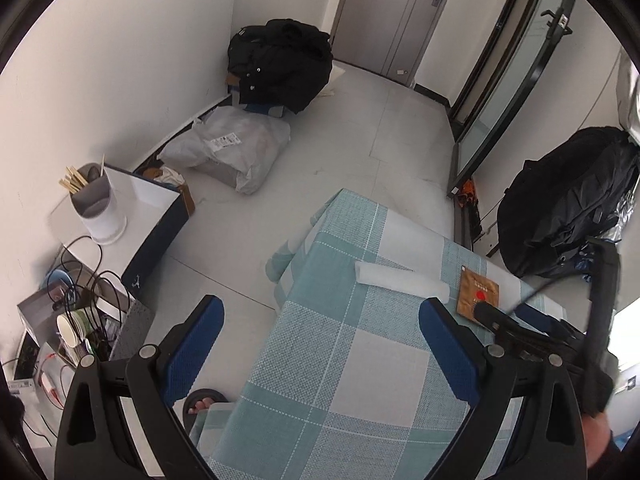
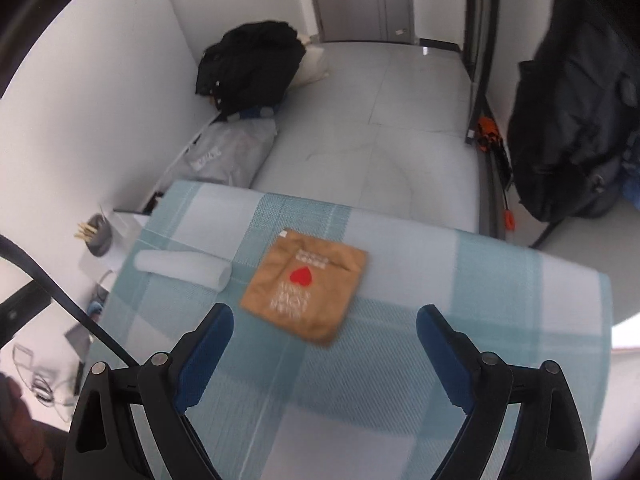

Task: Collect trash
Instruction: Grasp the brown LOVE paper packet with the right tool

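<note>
A brown paper packet with a red heart point(image 2: 306, 286) lies flat on the teal checked tablecloth point(image 2: 400, 360). To its left lies a white foam roll point(image 2: 184, 270). My right gripper point(image 2: 326, 314) hangs open just above the packet's near edge, with nothing between its blue pads. In the left wrist view my left gripper point(image 1: 324, 320) is also open and empty over the cloth point(image 1: 340, 380). There the roll point(image 1: 402, 280) lies ahead and the packet point(image 1: 478, 294) to the right, partly covered by the right gripper point(image 1: 504, 314).
A white bin holding chopsticks point(image 1: 96, 204) stands on a white box at the left. On the floor are a grey parcel bag point(image 1: 232, 148) and a black bag point(image 1: 280, 64). A dark backpack point(image 1: 568, 200) is at the right. A sandalled foot point(image 1: 204, 400) is by the table.
</note>
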A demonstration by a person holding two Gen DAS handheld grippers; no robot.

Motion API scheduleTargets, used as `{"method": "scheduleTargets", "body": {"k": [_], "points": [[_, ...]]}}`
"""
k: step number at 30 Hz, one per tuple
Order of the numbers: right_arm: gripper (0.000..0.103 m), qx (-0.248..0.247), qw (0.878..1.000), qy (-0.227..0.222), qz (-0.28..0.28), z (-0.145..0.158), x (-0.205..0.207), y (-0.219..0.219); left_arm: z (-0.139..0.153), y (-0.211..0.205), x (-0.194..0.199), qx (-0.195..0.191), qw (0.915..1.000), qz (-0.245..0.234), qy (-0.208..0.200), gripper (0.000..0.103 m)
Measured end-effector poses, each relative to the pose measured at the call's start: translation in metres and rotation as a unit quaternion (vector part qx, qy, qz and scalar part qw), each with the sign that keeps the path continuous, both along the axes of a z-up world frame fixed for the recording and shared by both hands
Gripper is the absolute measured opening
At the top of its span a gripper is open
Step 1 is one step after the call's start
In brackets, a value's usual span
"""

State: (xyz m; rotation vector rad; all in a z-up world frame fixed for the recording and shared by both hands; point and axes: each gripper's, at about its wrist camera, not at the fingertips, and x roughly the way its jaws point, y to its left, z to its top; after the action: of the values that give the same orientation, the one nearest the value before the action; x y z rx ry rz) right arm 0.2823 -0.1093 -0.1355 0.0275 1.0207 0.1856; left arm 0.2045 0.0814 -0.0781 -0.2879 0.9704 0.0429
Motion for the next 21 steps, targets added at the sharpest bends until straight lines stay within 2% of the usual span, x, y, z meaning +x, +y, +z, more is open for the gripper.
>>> {"method": "scheduleTargets", "body": {"k": [3, 5, 7, 9, 14, 19, 21], "points": [[0.092, 0.002, 1.0, -0.006, -0.015, -0.003, 0.008, 0.007, 0.001, 0.006, 0.002, -0.018, 0.9998, 0.009, 0.004, 0.096], [0.092, 0.002, 1.0, -0.007, -0.016, -0.005, 0.011, 0.012, 0.001, 0.008, 0.002, -0.013, 0.9998, 0.015, 0.004, 0.096], [0.089, -0.025, 1.0, -0.001, -0.016, -0.01, 0.013, 0.021, 0.0, 0.009, 0.003, -0.016, 0.9997, 0.016, 0.005, 0.096], [0.081, -0.067, 0.998, -0.008, -0.01, -0.011, 0.013, 0.03, 0.0, 0.009, 0.002, -0.019, 0.9996, 0.017, 0.007, 0.096], [0.073, -0.072, 0.997, -0.018, -0.005, -0.01, 0.008, 0.03, 0.001, 0.011, 0.001, -0.02, 0.9996, 0.021, 0.003, 0.096], [0.065, -0.076, 0.997, -0.017, 0.023, -0.009, 0.0, 0.034, 0.001, 0.012, 0.002, -0.019, 0.9996, 0.021, 0.002, 0.096], [0.056, -0.076, 0.996, -0.017, 0.038, -0.008, -0.003, 0.035, 0.002, 0.012, 0.002, -0.02, 0.9996, 0.022, 0.003, 0.096]]}}
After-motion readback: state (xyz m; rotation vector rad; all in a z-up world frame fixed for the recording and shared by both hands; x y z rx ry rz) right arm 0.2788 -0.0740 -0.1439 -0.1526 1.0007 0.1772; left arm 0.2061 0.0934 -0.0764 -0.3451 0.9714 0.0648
